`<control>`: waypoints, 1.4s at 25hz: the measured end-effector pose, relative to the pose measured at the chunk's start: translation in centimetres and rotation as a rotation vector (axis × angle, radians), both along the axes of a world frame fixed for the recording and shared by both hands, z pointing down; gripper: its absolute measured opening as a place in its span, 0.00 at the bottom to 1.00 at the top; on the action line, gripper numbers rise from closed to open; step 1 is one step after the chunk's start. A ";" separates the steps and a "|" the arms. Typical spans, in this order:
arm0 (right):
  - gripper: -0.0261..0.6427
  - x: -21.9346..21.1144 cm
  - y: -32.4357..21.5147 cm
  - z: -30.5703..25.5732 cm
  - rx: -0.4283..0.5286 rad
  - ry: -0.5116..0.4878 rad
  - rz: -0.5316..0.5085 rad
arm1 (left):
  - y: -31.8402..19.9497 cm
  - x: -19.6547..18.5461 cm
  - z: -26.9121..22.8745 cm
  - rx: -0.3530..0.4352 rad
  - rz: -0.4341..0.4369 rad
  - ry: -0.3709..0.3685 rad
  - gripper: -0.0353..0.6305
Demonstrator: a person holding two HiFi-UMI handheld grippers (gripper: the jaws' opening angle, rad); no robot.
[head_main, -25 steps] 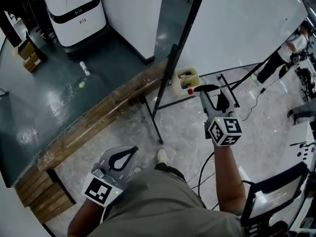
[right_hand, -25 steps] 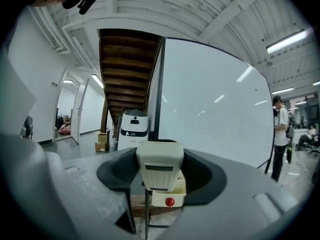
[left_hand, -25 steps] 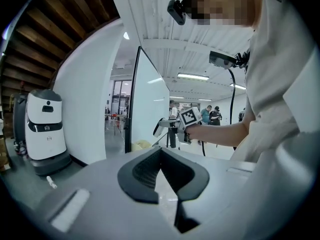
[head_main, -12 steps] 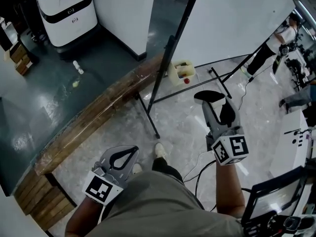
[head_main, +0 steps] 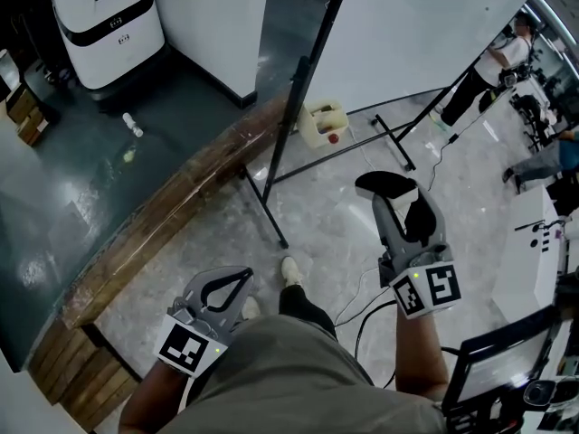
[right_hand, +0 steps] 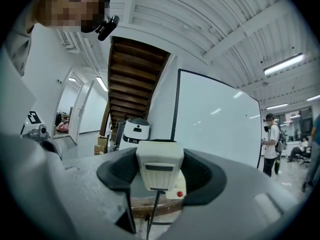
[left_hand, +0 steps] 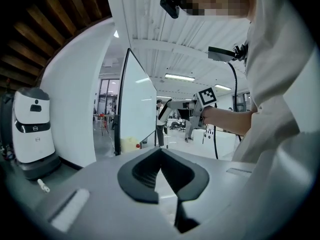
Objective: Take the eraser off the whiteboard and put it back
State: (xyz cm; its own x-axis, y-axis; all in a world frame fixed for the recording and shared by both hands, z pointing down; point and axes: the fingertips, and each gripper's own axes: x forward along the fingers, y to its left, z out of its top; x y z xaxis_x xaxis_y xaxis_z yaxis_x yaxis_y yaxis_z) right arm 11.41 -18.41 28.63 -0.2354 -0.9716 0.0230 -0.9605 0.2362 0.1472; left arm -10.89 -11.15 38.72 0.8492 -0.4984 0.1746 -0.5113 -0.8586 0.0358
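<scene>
The right gripper point(head_main: 404, 197) is clenched on the eraser point(right_hand: 160, 165). In the right gripper view, the pale block with its grey ribbed panel sits squarely between the two dark pads, which press on both of its sides. Its top edge rises a little above the jaws. In the head view the eraser shows as a dark cap at the gripper's tip, right of centre in the frame, over the pale marbled floor point(head_main: 326, 215). It is clear of the whiteboard point(head_main: 425, 34) and touches nothing but the gripper.

The whiteboard fills the upper right of the head view, and its black stand point(head_main: 308, 107) runs down toward the middle of the frame. In the right gripper view the board stands behind the eraser and to its right, with its dark left edge rising just above the block. A yellowish container point(head_main: 323, 123) with a red cap sits on the floor at the foot of the stand, up-frame of the held eraser and apart from it.

The left gripper point(head_main: 237, 278) is at the lower left of the head view, close to the person's body. In its own view its pads meet at the tips with nothing between them, so it is closed and empty.

A long wooden beam point(head_main: 163, 215) lies on a diagonal across the left half of the head view. Above it is a dark glossy floor, and a white wheeled machine point(head_main: 99, 16) stands at the upper left. A person in a white shirt point(head_main: 496, 61) stands at the far upper right, beyond the board.
</scene>
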 end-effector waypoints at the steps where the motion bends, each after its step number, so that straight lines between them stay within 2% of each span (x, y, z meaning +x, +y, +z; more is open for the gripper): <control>1: 0.43 0.1 0.1 0.0 0.000 0.000 0.003 | 0.0 0.0 0.0 -0.006 0.002 0.008 0.06; 12: 0.43 2.2 -3.1 1.2 -0.022 -0.005 0.004 | -1.6 0.2 -0.2 -0.040 -0.052 0.039 0.06; 20: 0.43 5.7 -11.0 5.6 -0.088 -0.054 0.008 | -4.7 0.9 -0.4 -0.031 -0.128 0.020 0.06; 27: 0.43 6.9 -17.7 8.4 -0.126 -0.036 -0.048 | -8.1 2.6 -0.8 -0.033 -0.220 0.002 0.06; 35: 0.43 9.1 -24.3 13.5 -0.205 -0.034 -0.081 | -11.3 5.3 -1.1 -0.041 -0.282 -0.034 0.06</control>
